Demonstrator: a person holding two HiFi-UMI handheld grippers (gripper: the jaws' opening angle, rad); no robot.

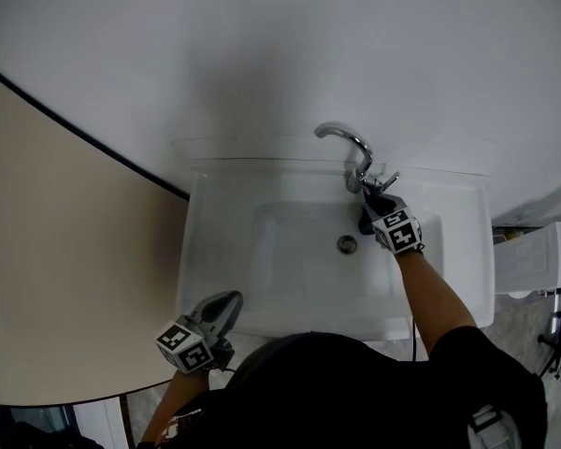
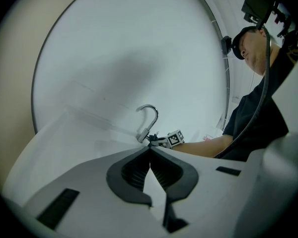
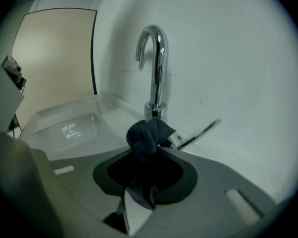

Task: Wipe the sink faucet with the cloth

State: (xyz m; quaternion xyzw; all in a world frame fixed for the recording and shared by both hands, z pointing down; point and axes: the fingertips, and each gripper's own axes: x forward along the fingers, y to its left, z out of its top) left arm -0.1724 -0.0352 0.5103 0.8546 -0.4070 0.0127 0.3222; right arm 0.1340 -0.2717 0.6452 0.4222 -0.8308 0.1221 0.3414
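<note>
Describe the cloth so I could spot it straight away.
Find the white sink, then the curved chrome faucet at its back edge. At the faucet's base, the right gripper pinches the cloth: a small bunched wad, dark blue, the only soft dark thing amid white and chrome.

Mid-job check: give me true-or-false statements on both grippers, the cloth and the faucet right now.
1. The right gripper is shut on the cloth. True.
2. The cloth is near the faucet's base. True.
3. The left gripper holds a second cloth. False: its jaws are together on nothing.
4. Water runs from the faucet. False: no stream shows.
5. The left gripper is at the faucet. False: it is by the sink's front edge.
</note>
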